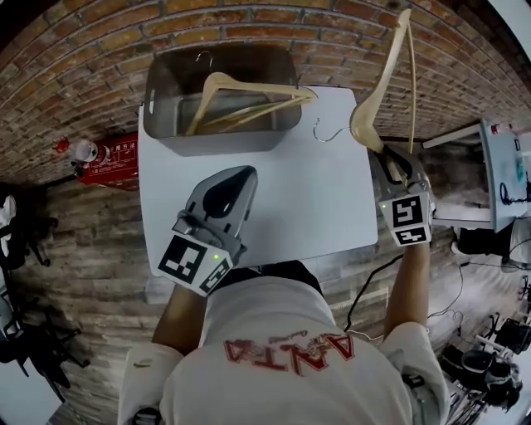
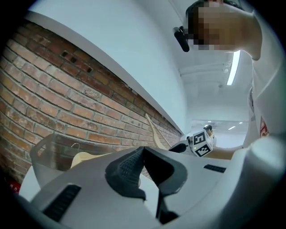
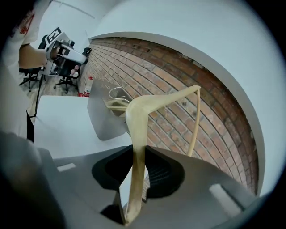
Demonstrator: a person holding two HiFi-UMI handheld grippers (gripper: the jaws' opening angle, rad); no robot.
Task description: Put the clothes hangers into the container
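Note:
A grey container [image 1: 216, 137] stands at the far edge of the white table [image 1: 323, 207], with wooden hangers [image 1: 249, 95] lying inside it. My right gripper [image 1: 397, 166] is shut on one arm of another wooden hanger [image 1: 377, 95], lifted off the table at its right edge; its metal hook [image 1: 332, 133] hangs toward the container. In the right gripper view that hanger [image 3: 138, 129] runs up from between the jaws. My left gripper [image 1: 241, 173] hovers over the table's middle, pointing at the container, jaws together and empty. The left gripper view shows the container [image 2: 49, 152] ahead.
A brick wall [image 1: 274, 25] rises behind the table. A red fire extinguisher [image 1: 99, 158] lies on the floor at the left, beyond it office chairs [image 1: 17, 224]. Another table [image 1: 502, 166] and cables [image 1: 373, 282] are at the right.

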